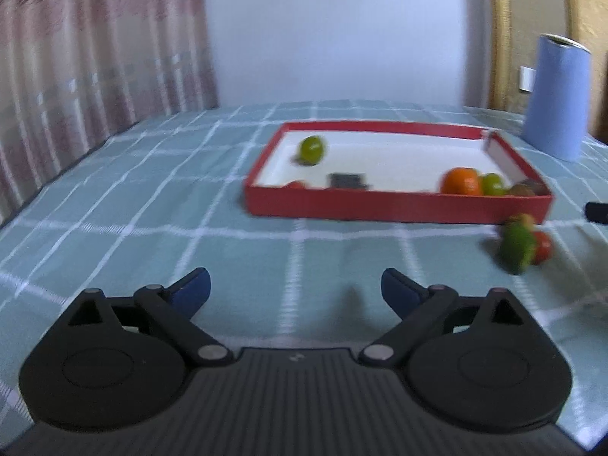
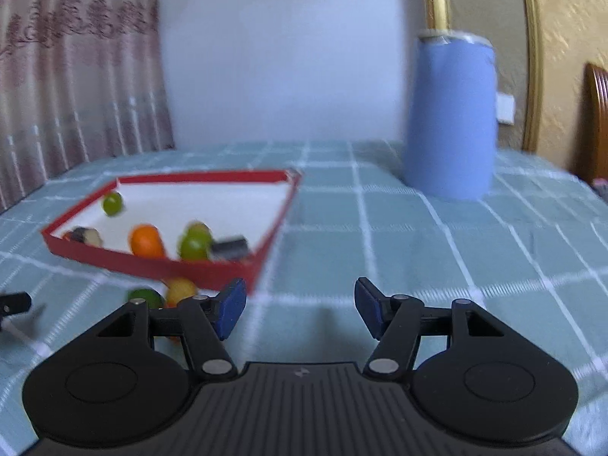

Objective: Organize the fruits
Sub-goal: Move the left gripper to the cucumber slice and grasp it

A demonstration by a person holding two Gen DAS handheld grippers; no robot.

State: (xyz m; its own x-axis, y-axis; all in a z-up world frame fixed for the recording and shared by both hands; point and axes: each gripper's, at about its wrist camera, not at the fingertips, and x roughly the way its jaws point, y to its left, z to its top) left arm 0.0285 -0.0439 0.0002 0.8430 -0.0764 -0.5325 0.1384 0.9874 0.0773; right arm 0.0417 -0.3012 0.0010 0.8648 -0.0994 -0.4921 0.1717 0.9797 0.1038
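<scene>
A red tray (image 1: 395,205) with a white floor sits on the checked tablecloth; it also shows in the right wrist view (image 2: 152,266). Inside lie a green fruit (image 1: 311,149), an orange (image 1: 460,181), another green fruit (image 1: 492,184) and brown fruits (image 1: 526,189). Outside its front right corner lie a green fruit (image 1: 517,247), a red one (image 1: 541,252) and a yellow one (image 2: 181,290). My left gripper (image 1: 295,288) is open and empty, short of the tray. My right gripper (image 2: 300,306) is open and empty, right of the loose fruits.
A tall blue cylinder (image 1: 556,97) stands at the back right of the table, also in the right wrist view (image 2: 450,117). A dark object (image 1: 347,180) lies in the tray. Pink curtains hang at the left. A black gripper tip (image 2: 13,302) shows at left.
</scene>
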